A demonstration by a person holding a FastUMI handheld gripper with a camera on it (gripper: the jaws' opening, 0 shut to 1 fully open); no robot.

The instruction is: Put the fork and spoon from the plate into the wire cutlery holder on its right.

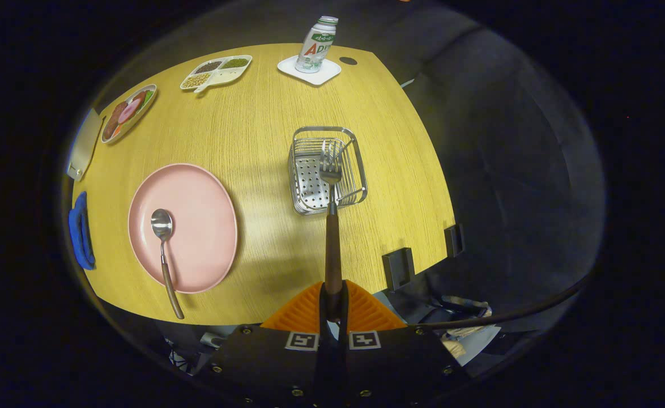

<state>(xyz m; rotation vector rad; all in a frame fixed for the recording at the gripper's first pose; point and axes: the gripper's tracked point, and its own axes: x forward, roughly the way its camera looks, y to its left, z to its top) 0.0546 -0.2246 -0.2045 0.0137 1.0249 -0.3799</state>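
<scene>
Fork heading into the holder, spoon waiting.
The hand-held gripper [333, 297] is clenching the fork [331, 195] over the wire cutlery holder [325, 170]; the spoon [163, 249] is lying on the plate [196, 209].

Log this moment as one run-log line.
gripper: shut on fork handle | fork: tines over wire cutlery holder | spoon: on pink plate | step: fork drop pending

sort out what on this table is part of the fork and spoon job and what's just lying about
Part of the job:
fork, clamped in the gripper, tines over the wire holder
spoon, lying on the pink plate

Just lying about:
bottle on a white coaster
divided snack tray
oval food dish
blue thing at the table's edge
</scene>
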